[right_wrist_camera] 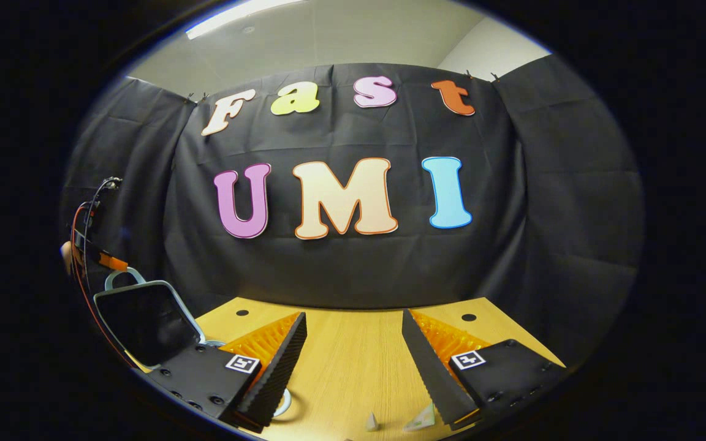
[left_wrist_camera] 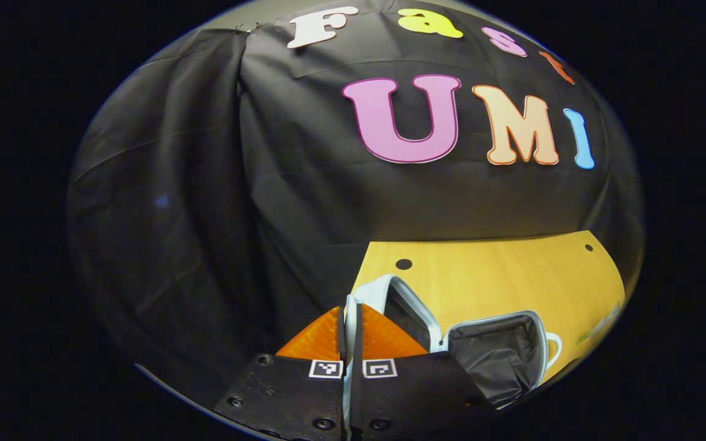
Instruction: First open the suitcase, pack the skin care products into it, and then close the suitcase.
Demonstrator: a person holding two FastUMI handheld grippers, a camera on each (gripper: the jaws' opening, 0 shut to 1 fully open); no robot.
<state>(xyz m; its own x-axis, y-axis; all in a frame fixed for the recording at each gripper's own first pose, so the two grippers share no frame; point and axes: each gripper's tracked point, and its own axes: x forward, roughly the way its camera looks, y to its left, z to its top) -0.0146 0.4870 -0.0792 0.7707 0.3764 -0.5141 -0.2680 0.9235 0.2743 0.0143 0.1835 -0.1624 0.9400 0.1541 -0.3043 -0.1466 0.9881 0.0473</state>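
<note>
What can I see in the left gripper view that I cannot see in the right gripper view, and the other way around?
Left gripper view: the left tool is shut on the light rim of the open suitcase, whose dark lining is seen from inside.
Right gripper view: the right tool is open above the table, with two small pale items near its front edge and a ceiling light above.
Both: the suitcase, the wooden table and the black cloth.

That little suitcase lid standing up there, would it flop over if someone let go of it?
Probably. The suitcase lid stands near upright with the left gripper shut on its rim, so it likely falls either way once released. Its hard-looking rim suggests it swings stiffly as one piece, though the dark lining looks soft.
</note>
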